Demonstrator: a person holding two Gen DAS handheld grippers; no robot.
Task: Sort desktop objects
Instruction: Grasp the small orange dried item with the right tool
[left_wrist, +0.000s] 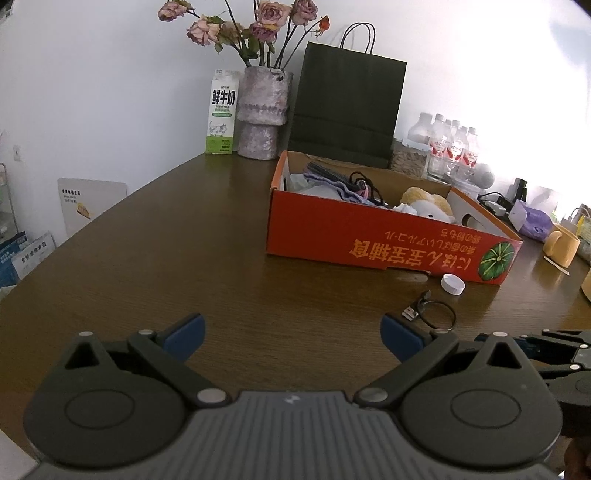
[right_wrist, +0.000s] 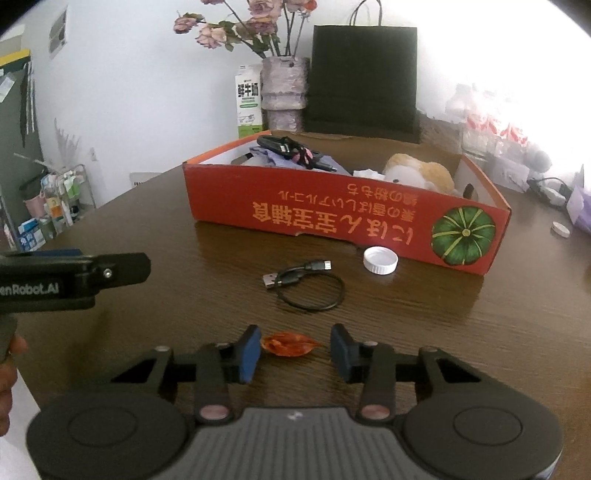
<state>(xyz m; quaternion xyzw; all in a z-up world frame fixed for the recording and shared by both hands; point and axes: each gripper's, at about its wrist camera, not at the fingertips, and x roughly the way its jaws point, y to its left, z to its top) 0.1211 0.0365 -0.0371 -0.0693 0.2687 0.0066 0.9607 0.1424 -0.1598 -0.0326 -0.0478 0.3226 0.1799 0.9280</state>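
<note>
**Right gripper straddling an orange wrapper in front of the red box**

From my left wrist camera, the left gripper (left_wrist: 293, 338) hangs over bare table (left_wrist: 166, 258) with its jaws spread wide and nothing between them. Ahead to the right sits the red box (left_wrist: 369, 236); just in front of it lie a white cap (left_wrist: 453, 284) and a short black cable (left_wrist: 432, 314). The wrapper does not show here.

My right wrist camera shows it: a crumpled, glossy orange wrapper (right_wrist: 290, 344), lying flat on the table well in front of the red box (right_wrist: 332, 214), nearer me than the cable (right_wrist: 306, 286). The right gripper (right_wrist: 293, 350) has it between half-open jaws; one blue pad sits just beside its end, the other apart. No grip yet.
</note>
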